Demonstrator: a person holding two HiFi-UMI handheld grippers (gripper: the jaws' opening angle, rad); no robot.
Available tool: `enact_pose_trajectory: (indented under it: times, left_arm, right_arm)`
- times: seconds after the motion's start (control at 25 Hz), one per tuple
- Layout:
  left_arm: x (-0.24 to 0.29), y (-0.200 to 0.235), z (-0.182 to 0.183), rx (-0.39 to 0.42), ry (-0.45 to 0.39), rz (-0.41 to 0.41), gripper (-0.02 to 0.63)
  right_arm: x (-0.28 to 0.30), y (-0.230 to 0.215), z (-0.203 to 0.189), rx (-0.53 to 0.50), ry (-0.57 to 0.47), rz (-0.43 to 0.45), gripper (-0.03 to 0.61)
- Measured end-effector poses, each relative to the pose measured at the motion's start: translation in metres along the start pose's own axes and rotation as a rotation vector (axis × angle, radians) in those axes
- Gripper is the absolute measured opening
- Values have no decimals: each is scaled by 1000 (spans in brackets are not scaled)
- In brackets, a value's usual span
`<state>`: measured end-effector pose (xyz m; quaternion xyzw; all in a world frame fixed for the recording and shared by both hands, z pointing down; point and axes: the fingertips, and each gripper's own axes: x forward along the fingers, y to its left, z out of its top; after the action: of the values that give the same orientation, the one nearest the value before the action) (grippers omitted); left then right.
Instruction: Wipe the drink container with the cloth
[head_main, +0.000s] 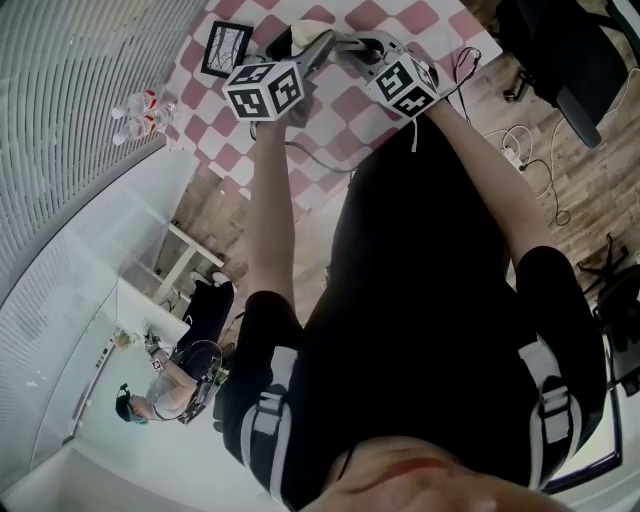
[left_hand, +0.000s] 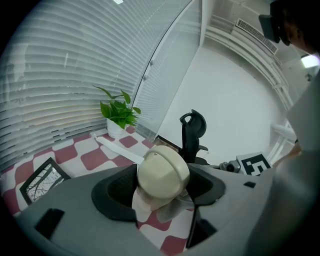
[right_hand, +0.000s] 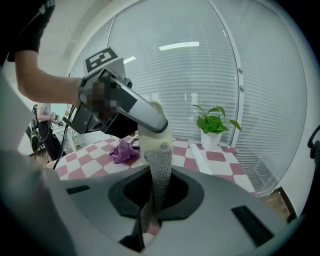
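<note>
A cream drink container (left_hand: 162, 172) with a rounded lid sits between the jaws of my left gripper (left_hand: 162, 194), which is shut on it. In the right gripper view the same container (right_hand: 154, 137) hangs from the left gripper (right_hand: 142, 116), held above the checkered table (right_hand: 95, 160). A grey knitted cloth (right_hand: 159, 175) lies against the container's lower side and runs down between the jaws of my right gripper (right_hand: 152, 212), which is shut on it. The head view shows both grippers (head_main: 305, 45) (head_main: 350, 45) meeting over the table's far part, the container (head_main: 300, 32) between them.
A purple cloth (right_hand: 122, 150) lies crumpled on the table. A potted plant (right_hand: 214, 125) stands by the blinds. A framed picture (head_main: 226, 48) lies at the table's left, small bottles (head_main: 140, 112) near its corner. An office chair (left_hand: 192, 132) stands beyond the table.
</note>
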<state>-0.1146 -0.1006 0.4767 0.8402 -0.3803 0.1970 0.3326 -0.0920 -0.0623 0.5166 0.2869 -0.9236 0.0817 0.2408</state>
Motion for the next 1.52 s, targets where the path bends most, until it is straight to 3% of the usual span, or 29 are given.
enact_pose_trajectory:
  times: [0.36,0.92,1.12,1.52]
  left_arm:
    - [5,-17,-7,112,7,-3,299]
    - [14,-33,-12,169,-30,-15,304]
    - [13,-30,-18,229,-23,8,304]
    - [-17,-32,-32,189,-35,42,304]
  right_arm:
    - [-40,-19,-10,46,15,-102,44]
    - [-100,-30,-8,97,-20,-188,44]
    - [-108,-27,-6,104,-30,-192,44]
    - [-132,-28,6,124,-70,-226,44]
